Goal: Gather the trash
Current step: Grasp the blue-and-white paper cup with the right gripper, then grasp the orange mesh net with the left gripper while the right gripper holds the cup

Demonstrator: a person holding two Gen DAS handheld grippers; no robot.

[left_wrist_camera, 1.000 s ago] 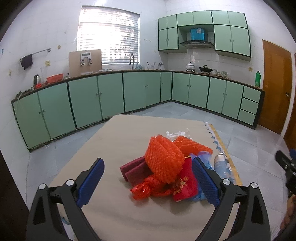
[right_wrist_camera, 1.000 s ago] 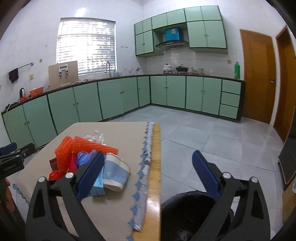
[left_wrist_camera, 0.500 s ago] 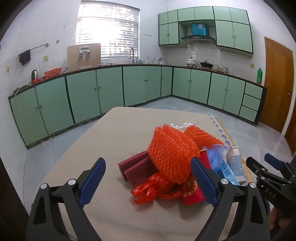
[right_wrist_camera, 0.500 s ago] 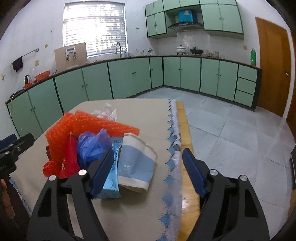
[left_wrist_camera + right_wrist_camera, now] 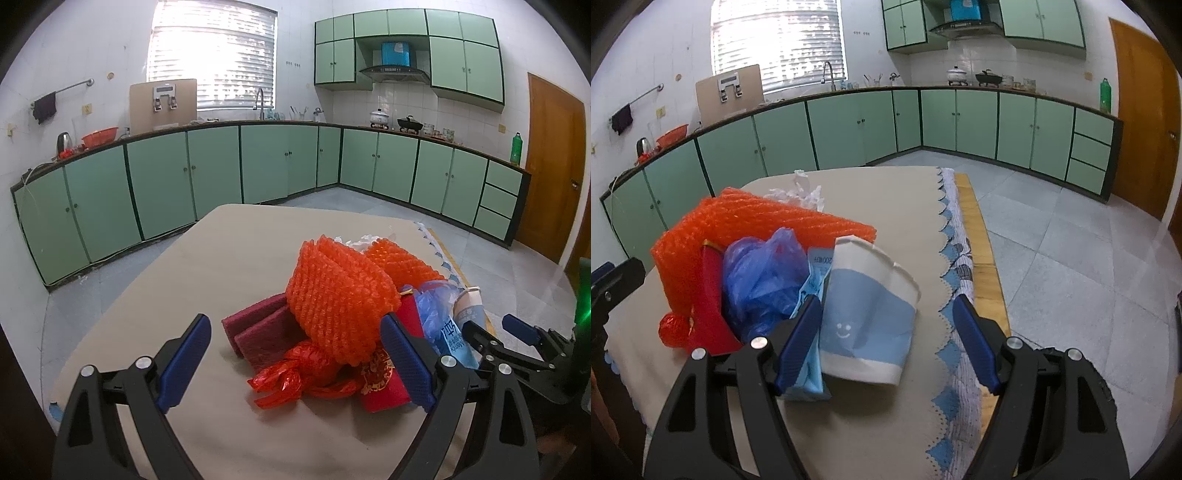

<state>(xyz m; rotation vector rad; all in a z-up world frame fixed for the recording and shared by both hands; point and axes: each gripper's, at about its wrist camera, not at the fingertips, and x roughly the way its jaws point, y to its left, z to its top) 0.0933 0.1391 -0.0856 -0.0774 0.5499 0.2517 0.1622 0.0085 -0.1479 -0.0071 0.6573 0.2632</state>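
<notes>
A trash pile lies on the beige table [image 5: 229,258]. It holds orange foam netting [image 5: 340,299], maroon pads [image 5: 255,325], a red crinkled wrapper [image 5: 291,376], a red packet [image 5: 384,380], a blue plastic bag [image 5: 761,273], a light blue pack [image 5: 809,354] and a crushed white-and-blue paper cup [image 5: 871,310]. My left gripper [image 5: 295,365] is open, its jaws on either side of the wrapper and netting. My right gripper [image 5: 886,343] is open, with the cup between its jaws. It also shows in the left wrist view [image 5: 517,339].
The tablecloth's scalloped blue edge [image 5: 953,258] and a wooden table rim [image 5: 979,236] run along the right. Grey tiled floor [image 5: 1071,240] lies beyond. Green cabinets [image 5: 258,166] line the walls. A wooden door [image 5: 550,162] stands at the right.
Both grippers have moved closer to the pile. The right gripper swung left from the table edge until the paper cup sits between its jaws. Both stayed open.
</notes>
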